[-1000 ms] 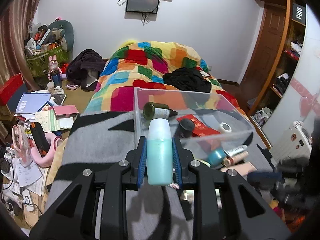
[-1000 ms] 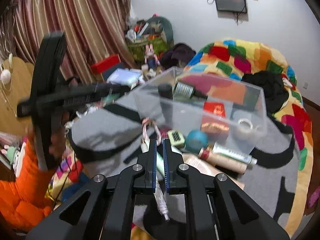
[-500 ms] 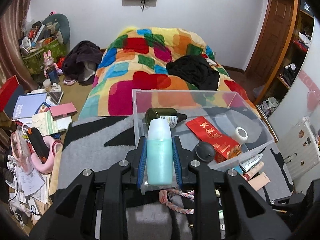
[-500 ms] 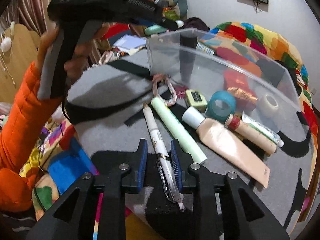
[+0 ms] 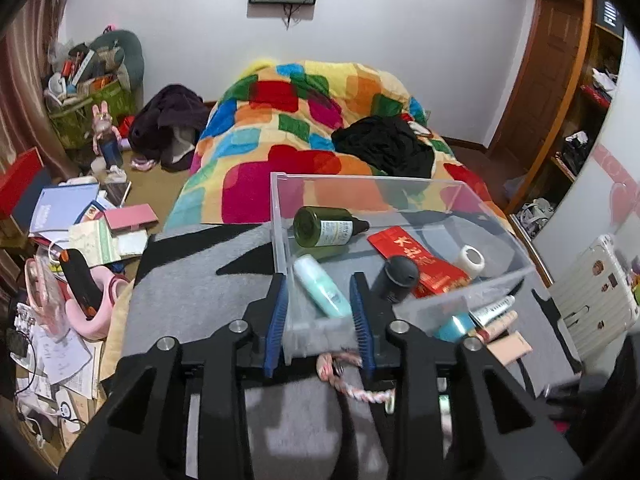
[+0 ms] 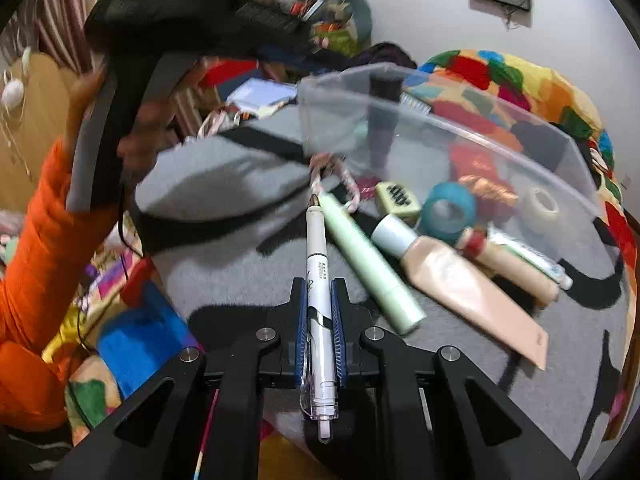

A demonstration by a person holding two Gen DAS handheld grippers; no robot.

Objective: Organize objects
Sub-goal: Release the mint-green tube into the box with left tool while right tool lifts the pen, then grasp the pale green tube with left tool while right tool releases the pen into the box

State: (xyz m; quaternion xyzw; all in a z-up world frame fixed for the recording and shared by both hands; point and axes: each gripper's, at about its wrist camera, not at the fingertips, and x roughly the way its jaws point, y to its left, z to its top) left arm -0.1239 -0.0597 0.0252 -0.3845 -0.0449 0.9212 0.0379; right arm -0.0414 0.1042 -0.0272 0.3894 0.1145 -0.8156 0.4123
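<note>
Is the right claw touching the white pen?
Touching. In the right wrist view, the right claw has both blue pads pressed against the sides of the white pen, with no gap on either side.

The left gripper (image 5: pixel 319 312) has just opened; its jaws stand apart over the near left corner of the clear bin (image 5: pixel 472 300) on the grey blanket (image 5: pixel 192 280). The mint bottle (image 5: pixel 322 286) seems to lie free inside, beside a green bottle (image 5: pixel 324 227), black cap (image 5: pixel 400 276) and red packet (image 5: pixel 420 260).
</note>
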